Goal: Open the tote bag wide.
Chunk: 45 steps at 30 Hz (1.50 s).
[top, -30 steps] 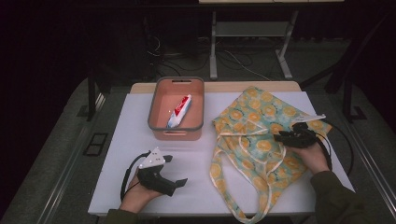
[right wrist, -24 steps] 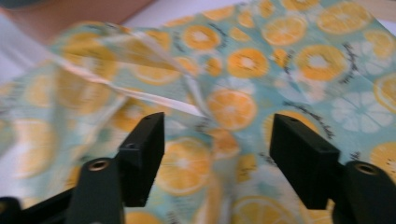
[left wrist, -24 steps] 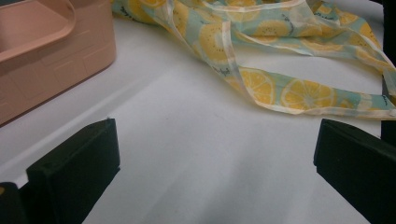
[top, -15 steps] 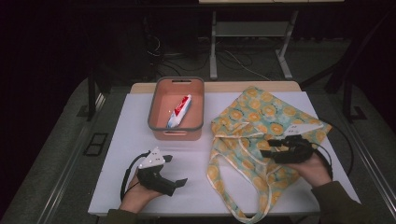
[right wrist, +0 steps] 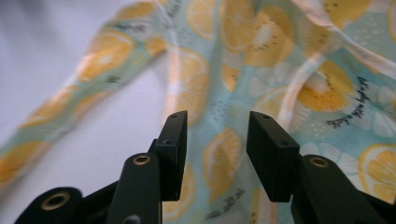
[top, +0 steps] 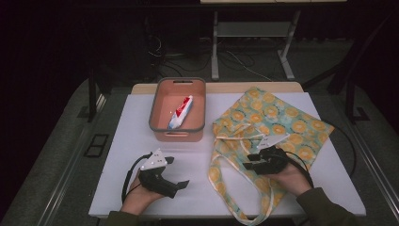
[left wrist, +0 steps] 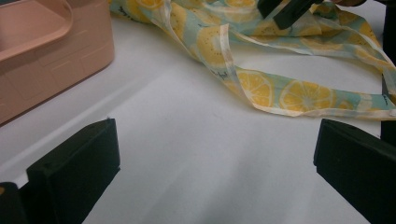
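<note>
The right gripper [top: 250, 161] has moved from the right edge of the lemon-print tote bag [top: 282, 125] leftward and nearer, and now sits over the bag's lower left portion, close to where the handles [top: 221, 176] leave the body. In the right gripper view its jaws stand partly open, with a narrow gap between them, and hold nothing; the printed fabric lies just beyond them. Whether the tips touch the cloth cannot be told.

The left gripper [top: 176, 184] has not moved. It rests on the white table [top: 136, 122] at the near left, jaws spread wide and empty, pointing toward the bag's handle strap [left wrist: 299, 95].

The bag lies flat on the right half of the table, handles trailing toward the near edge. The pink bin [top: 153, 122] stands just left of it at the far side, with a toothpaste tube [top: 181, 112] inside.

Judgement: the shift places the right gripper to pinch the bag's opening edge or a handle. No grasp is made yet.
</note>
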{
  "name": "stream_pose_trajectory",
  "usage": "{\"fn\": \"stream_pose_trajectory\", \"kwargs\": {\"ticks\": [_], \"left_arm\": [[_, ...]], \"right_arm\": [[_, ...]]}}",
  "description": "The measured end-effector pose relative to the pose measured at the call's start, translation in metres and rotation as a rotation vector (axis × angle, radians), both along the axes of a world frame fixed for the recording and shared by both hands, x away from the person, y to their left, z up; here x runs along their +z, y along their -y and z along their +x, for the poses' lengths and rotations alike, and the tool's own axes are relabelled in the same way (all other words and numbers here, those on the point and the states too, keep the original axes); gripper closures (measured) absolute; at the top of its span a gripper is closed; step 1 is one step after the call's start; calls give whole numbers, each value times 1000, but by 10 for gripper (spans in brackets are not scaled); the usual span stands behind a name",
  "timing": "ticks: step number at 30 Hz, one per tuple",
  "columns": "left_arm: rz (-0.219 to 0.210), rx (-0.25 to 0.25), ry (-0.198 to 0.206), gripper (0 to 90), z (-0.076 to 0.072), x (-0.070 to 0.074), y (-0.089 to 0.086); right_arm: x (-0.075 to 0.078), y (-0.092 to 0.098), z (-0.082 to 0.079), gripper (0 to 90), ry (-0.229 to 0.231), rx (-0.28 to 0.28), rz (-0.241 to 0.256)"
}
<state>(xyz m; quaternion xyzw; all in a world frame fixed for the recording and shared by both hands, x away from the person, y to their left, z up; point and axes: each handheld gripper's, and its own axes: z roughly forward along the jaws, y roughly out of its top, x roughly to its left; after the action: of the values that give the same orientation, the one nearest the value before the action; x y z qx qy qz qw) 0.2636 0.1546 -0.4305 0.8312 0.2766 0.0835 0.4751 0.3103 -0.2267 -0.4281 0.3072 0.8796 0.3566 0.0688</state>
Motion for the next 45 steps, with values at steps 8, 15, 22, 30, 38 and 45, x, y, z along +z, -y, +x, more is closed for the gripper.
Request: {"fn": "stream_pose_trajectory", "kwargs": {"ticks": [8,15,22,30,38,45], "left_arm": [[2,-5,1,0,0,0,0],[2,-6,3,0,-1,1,0],[2,-6,2,0,-1,1,0],[3,-5,6,0,0,1,0],[1,-1,9,0,-1,2,0],[2,-3,7,0,-1,1,0]], "right_arm": [[-16,0,7,616,36,-17,-82],[-16,3,8,890,65,-23,-100],[-10,-3,-4,897,3,40,-31],[11,4,-9,893,63,29,30],[7,44,23,894,92,-159,-33],[-11,54,33,801,23,-218,-95]]}}
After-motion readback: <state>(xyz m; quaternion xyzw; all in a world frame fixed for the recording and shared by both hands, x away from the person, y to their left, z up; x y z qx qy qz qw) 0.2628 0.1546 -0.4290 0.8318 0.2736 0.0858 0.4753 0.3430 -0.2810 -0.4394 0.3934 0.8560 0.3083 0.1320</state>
